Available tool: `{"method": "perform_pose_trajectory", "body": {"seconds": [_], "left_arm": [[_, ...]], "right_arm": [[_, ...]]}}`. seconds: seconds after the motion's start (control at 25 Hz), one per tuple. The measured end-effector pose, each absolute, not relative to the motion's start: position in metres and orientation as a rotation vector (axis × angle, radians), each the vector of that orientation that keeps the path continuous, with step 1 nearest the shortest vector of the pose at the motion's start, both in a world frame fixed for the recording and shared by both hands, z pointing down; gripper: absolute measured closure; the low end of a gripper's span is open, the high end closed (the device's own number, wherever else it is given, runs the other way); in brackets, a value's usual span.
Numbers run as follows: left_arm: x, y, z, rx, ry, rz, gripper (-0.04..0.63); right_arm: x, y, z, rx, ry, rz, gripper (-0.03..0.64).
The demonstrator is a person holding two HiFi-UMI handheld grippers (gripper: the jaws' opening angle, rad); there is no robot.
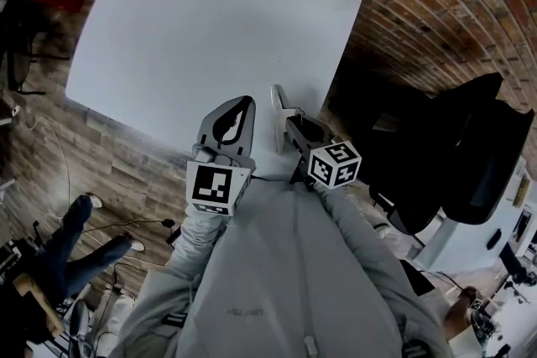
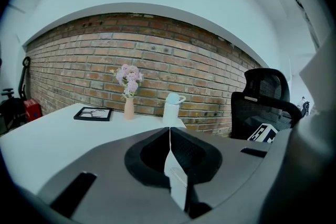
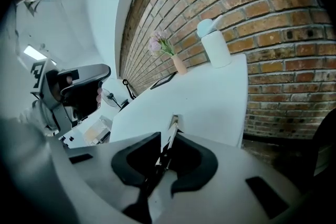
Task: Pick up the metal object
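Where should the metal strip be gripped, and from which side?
Pinch the metal strip across its two flat faces at the near end, coming in from the table's near edge. It stands on edge, so only those faces give the pads purchase. The right hand-held gripper sits that way now, jaws closed on it.

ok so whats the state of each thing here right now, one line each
left gripper: shut, nothing between its jaws
right gripper: shut on the metal object
metal object: held on edge, tip sticking out past the jaws
picture frame: lying flat on the table
flower vase: upright, pink flowers in it
white jug: upright
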State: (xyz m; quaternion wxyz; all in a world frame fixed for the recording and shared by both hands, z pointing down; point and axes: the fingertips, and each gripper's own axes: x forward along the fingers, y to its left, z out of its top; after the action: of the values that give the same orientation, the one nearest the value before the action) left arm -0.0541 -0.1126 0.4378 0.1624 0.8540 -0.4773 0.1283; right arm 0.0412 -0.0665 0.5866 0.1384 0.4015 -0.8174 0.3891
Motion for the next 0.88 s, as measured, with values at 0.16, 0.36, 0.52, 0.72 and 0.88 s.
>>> {"method": "perform_pose_trajectory", "body": {"seconds": [0.16, 0.36, 0.52, 0.72, 0.88], "left_arm": [[-0.057, -0.111, 0.436, 2.437, -1.373, 0.362, 0.568], [-0.061, -0.108, 0.436, 2.428, -1.390, 0.362, 0.568], [-0.065, -0.108, 0.435, 2.425, -1.410, 0.354, 0.568], [-0.067, -0.110, 0.429, 2.424, -1.427, 0.343, 0.568], [-0.068, -0.110, 0.425, 2.427, -1.439, 0.338, 0.568]], "right_arm": [[0.041, -0.068, 0.581, 1.169, -2.388, 1.160, 0.571], [0.041, -0.068, 0.580, 1.149, -2.395, 1.165, 0.574], [0.040, -0.071, 0.577, 1.136, -2.404, 1.139, 0.577], [0.040, -0.074, 0.570, 1.129, -2.419, 1.110, 0.579], [0.042, -0.079, 0.563, 1.129, -2.437, 1.078, 0.580]]}}
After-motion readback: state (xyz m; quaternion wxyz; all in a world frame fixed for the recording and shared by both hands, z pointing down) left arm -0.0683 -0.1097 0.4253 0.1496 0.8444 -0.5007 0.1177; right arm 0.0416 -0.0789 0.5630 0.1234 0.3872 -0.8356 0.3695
